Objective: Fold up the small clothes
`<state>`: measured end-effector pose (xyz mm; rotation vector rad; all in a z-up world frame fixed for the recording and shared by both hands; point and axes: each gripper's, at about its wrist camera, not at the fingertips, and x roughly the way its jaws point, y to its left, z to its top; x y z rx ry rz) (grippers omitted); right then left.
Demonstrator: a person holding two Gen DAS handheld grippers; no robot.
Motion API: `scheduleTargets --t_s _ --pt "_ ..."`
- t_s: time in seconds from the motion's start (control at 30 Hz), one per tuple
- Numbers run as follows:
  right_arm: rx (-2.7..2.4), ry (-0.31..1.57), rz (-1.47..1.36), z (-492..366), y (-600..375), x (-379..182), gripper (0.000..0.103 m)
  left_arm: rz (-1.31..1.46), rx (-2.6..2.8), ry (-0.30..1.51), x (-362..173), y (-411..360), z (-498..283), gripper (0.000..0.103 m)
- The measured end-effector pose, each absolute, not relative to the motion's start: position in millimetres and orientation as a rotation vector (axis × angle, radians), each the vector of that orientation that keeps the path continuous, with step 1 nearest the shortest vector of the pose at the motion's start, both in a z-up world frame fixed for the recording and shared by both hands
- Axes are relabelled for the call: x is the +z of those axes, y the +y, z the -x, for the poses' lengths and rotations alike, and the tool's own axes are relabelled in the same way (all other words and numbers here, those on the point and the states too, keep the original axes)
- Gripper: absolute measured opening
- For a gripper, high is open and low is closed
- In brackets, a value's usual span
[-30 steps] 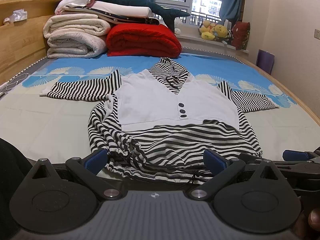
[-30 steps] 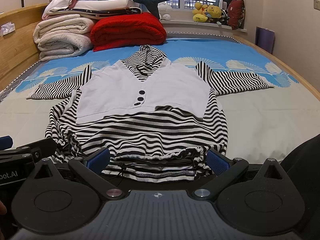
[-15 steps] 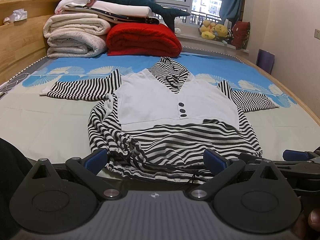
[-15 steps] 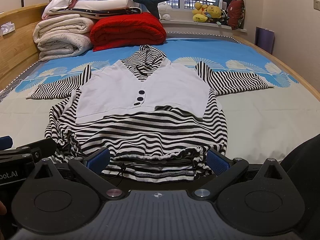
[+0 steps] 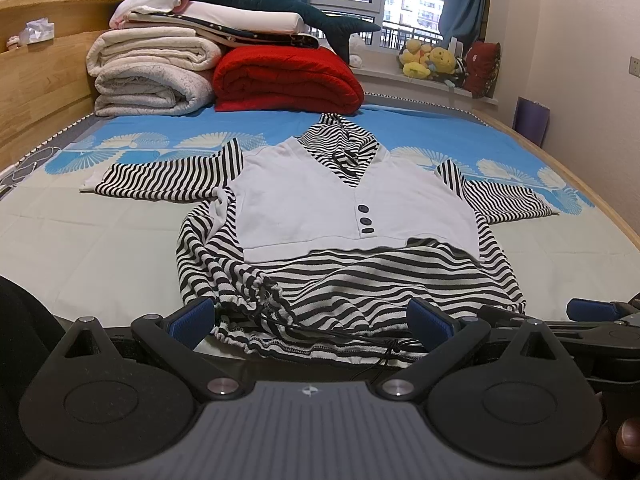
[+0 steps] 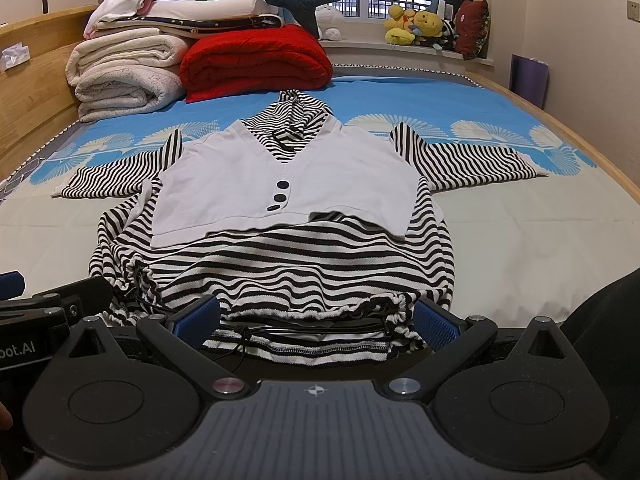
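Note:
A small black-and-white striped hooded top with a white vest front and dark buttons lies face up on the bed, sleeves spread, hood far away; it also shows in the right wrist view. Its gathered drawstring hem lies nearest me. My left gripper is open, its blue pads either side of the hem's left part, just above the fabric. My right gripper is open over the hem's right part. Each gripper shows at the edge of the other's view.
Folded white blankets, a red quilt and a plush shark are stacked at the far end. A wooden headboard runs along the left. Plush toys sit on the windowsill. The bed's wooden edge is on the right.

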<state>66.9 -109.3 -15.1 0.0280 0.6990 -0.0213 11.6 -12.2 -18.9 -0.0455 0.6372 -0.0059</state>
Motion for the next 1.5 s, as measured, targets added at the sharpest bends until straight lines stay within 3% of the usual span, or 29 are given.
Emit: scheduleTargets --t_s 0.27,0.6,0.77,1.13,1.27,1.5 --pt "-0.031 0.697 -0.02 -67 -112 -16 0.102 -0.036 0.055 0.63 5 -13 -35 0.094" --pt "-0.058 0.658 -0.033 -68 -123 -7 0.098 -0.049 -0.022 0.458 51 8 -142 0.061" --pt "-0.078 0.618 -0.04 -76 -135 17 0.097 -0.032 -0.022 0.453 57 28 -219 0.052" --pt "-0.022 0.421 -0.039 -188 -146 86 0.097 0.147 0.228 0.545 31 148 -374 0.05" --pt "0.007 0.376 -0.045 -246 -140 97 0.091 0.215 0.371 0.602 2 205 -392 0.05" --pt "0.08 0.32 -0.039 -348 -127 98 0.09 0.389 0.55 0.707 -30 295 -404 0.051"
